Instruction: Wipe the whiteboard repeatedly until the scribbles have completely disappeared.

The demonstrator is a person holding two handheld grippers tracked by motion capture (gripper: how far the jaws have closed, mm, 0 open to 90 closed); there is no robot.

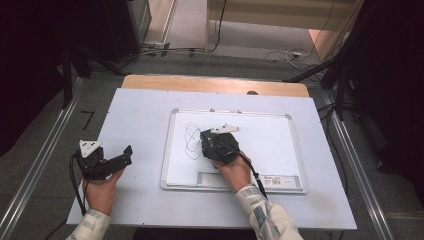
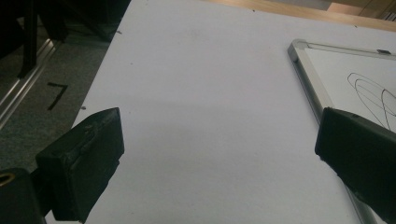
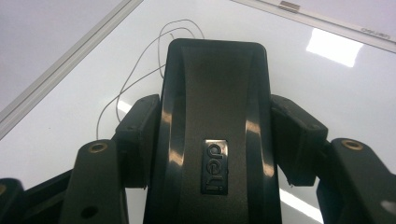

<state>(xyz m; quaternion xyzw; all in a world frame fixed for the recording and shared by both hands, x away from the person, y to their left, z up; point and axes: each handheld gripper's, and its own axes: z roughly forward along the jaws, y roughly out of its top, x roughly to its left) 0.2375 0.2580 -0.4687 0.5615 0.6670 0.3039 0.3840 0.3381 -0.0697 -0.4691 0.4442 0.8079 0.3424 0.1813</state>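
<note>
Gripping a black whiteboard eraser [image 3: 212,130] between its two jaws, your right gripper [image 1: 218,144] sits low over the whiteboard [image 1: 280,145], at the left-of-centre part of its white surface. In the right gripper view the jaws press on the eraser's two long sides, with the brand label facing the camera, so the flat wiping face most likely points down at the board. That side grip keeps the eraser square to the surface, which suits a sweeping stroke.

Just beyond the eraser's far end lies the scribble [image 1: 191,139], thin black loops and a trailing line. The eraser is close to these marks, and part of them may sit under it; you cannot tell from here whether it is pressing on the board or just above it. Judging from this, the job is wiping the marks away, and they are largely intact.

Your left gripper [image 1: 111,162] rests to the left on the white table cover [image 1: 135,110], well apart from the whiteboard's metal frame. Its jaws stand wide apart and hold nothing, as the left gripper view shows bare cover between them. It seems parked out of the way, leaving the board free for wiping.

The board lies flat near the table's middle, within easy reach of your right hand [image 1: 235,172].
</note>
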